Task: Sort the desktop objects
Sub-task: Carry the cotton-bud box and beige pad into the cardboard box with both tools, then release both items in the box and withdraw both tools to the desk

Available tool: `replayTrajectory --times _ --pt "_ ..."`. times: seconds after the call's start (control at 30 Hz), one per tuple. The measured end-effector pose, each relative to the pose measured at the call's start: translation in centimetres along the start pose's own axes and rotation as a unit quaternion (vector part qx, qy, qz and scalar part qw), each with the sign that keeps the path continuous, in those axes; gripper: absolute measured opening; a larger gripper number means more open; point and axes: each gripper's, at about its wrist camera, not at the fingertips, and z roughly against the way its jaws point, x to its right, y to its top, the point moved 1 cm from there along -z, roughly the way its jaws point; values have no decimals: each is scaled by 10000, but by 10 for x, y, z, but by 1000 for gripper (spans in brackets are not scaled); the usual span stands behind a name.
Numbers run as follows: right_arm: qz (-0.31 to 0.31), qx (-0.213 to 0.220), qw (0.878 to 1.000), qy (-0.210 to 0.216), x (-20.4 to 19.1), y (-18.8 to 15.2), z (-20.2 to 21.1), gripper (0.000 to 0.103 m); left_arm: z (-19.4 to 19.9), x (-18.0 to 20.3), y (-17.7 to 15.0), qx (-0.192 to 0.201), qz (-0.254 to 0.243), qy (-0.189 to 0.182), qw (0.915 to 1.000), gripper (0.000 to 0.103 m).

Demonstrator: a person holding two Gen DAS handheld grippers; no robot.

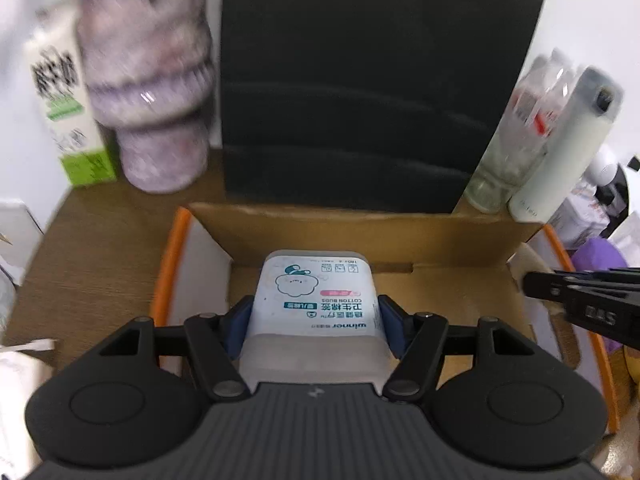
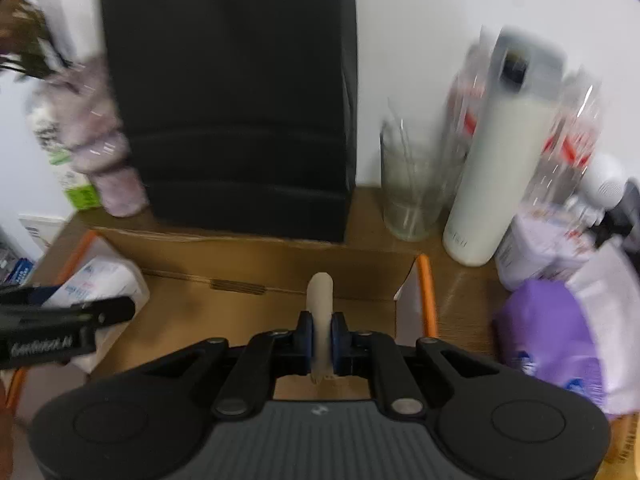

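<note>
One open cardboard box (image 1: 360, 224) sits on the desk before one black case (image 1: 360, 80). Two grippers hover over it. The left gripper (image 1: 314, 320) clamps one cotton bud box (image 1: 316, 300), long axis pointing away. The right gripper (image 2: 320, 336) pinches one slim pale stick (image 2: 320, 304), pointing forward.

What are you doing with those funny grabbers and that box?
Tidying a messy desk. The left tongs are shut on a cotton bud box, held over an open cardboard box. The right tongs pinch a small pale stick over the same box. Too blurry to tell what the stick is. Neither has been let go yet.
</note>
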Motion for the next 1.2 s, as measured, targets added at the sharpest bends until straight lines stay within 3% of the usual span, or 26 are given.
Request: replayTrajectory --times 0.2,0.27,0.3,0.47,0.53,0.73,0.83,0.97,1.07,1.2 --pt "60 -506 9986 -127 -8 7 -54 18 -31 -2 2 -434 32 218 9988 70" --pt "107 -574 9981 -185 -9 9 -61 57 -28 -1 6 -428 -63 125 9990 76" --pt "124 -531 9984 -154 -10 9 -60 62 -24 -1 7 -379 -133 125 9991 81" --pt "28 -271 9996 -3 -8 16 -33 77 6 0 14 -280 -122 195 9993 90" --pt "82 -203 9998 -6 -11 16 -13 81 21 -1 14 -259 -21 131 9996 102" --pt "141 -171 9994 -269 -8 -3 43 87 68 3 -7 -389 -94 174 9990 103" --pt "-128 -43 9998 -115 -2 -28 65 87 99 0 -34 -177 111 261 9994 103" --pt "-324 367 9988 -12 -6 -71 103 88 144 5 -83 336 -52 498 9982 103" --pt "-558 779 9953 117 -13 -115 143 90 187 2 -137 1021 -64 -14 9948 103" --pt "-633 1273 9874 688 -18 -177 182 100 226 3 -208 1609 36 -137 9869 103"
